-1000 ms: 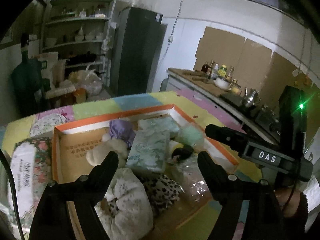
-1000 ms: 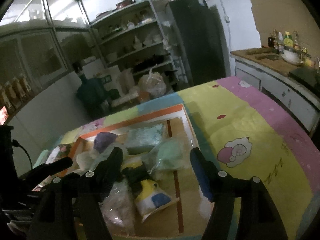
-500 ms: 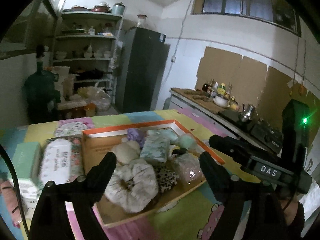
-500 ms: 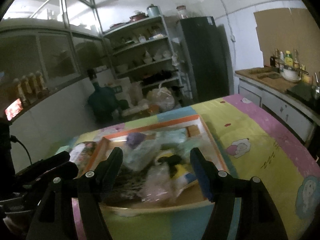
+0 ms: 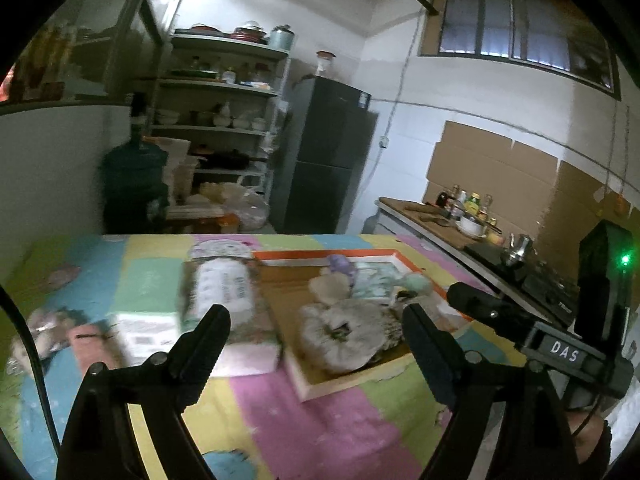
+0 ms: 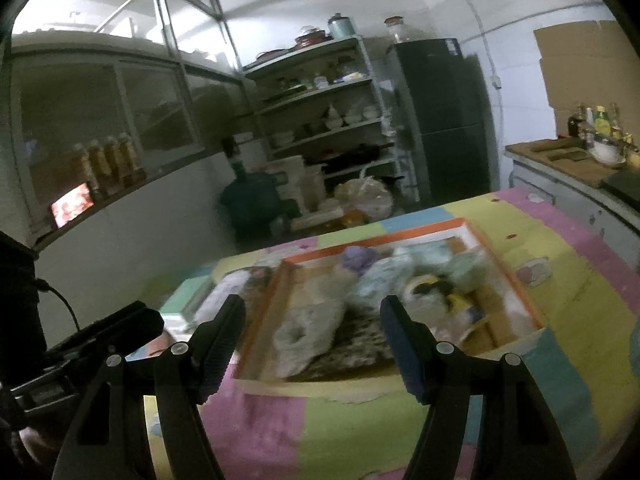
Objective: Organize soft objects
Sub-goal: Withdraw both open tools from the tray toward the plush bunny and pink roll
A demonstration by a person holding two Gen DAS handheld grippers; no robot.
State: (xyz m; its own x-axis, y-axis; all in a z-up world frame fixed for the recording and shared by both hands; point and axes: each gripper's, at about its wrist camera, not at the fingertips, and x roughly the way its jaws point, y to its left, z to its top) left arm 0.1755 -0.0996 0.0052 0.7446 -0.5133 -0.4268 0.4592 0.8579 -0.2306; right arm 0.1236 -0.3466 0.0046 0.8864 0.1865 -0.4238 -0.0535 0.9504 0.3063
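The left gripper (image 5: 316,332) hangs above the table with its jaws spread wide and nothing between them; the right gripper (image 6: 312,324) is likewise spread apart and empty, raised over the near edge of the tray (image 6: 516,284). The orange-rimmed cardboard tray sits on a patchwork tablecloth (image 5: 320,420) of pink, yellow, green and blue. Inside it the soft objects lie heaped: a pale scrunchie (image 5: 340,336) nearest the near rim, a leopard-print piece (image 6: 360,344) just beside it, a cream plush (image 5: 326,290), a purple item (image 6: 356,258) toward the far wall, and a mint-patterned tissue pack (image 5: 372,284). Outside the tray, against its left side, lies a floral wet-wipes pack (image 5: 224,292), and beside that a green and white box (image 5: 146,312). Everything is blurred.
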